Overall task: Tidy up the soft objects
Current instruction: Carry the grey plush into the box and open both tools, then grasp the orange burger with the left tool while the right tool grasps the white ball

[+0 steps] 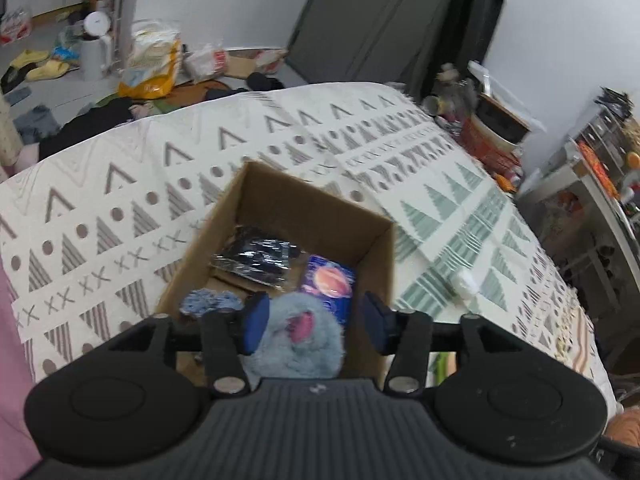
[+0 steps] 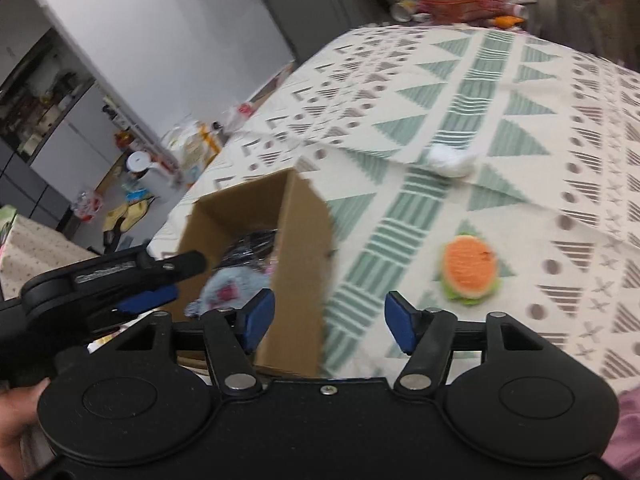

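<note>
Left gripper (image 1: 316, 322): jaws spread, empty, above the blue plush toy (image 1: 298, 338) lying inside the cardboard box (image 1: 372, 280).
Right gripper (image 2: 330, 322): jaws released, holding nothing.
Next target: burger plush (image 2: 470, 274) on the bedspread (image 2: 520, 92), right of the box; approach from above, close across its middle.
Farther: white soft item (image 2: 452, 160).

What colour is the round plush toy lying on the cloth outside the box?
Orange on top with a green edge; the plush toy shows best in the right wrist view.
</note>
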Demonstrator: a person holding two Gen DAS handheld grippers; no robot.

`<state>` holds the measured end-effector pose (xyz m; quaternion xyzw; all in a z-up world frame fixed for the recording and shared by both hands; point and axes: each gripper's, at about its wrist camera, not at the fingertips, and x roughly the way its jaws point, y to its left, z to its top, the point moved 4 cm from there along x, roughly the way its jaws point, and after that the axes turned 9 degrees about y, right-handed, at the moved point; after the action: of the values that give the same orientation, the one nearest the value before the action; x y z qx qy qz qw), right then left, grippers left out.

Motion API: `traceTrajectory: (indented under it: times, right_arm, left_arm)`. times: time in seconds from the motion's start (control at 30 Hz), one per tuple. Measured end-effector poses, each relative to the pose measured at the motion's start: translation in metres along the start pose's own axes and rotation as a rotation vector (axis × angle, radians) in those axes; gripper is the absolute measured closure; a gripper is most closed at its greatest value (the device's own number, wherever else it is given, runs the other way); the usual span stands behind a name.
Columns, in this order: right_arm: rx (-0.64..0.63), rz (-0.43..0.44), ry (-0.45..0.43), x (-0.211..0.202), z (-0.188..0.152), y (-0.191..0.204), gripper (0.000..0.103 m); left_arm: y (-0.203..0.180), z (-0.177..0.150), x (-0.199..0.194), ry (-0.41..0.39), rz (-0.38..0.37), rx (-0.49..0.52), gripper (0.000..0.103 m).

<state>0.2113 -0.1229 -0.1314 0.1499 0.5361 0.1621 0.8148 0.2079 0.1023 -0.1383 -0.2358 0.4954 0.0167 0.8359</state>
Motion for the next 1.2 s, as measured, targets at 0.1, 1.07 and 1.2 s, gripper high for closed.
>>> traceTrajectory:
  times: [0.1, 1.07, 1.2]
  right_arm:
    - [0.018, 0.013, -0.019, -0.014, 0.002, -0.019, 0.030]
    - [0.113, 0.070, -0.101, -0.053, 0.094, -0.127, 0.000]
    - [0.137, 0.106, -0.097, -0.041, 0.100, -0.139, 0.000]
  left_arm:
    - [-0.011, -0.001, -0.004, -0.010, 0.010, 0.012, 0.051]
    - [-0.151, -0.004, 0.039, 0.053, 0.063, 0.170, 0.034]
    - [-0.163, -0.013, 0.056, 0.069, 0.071, 0.179, 0.033]
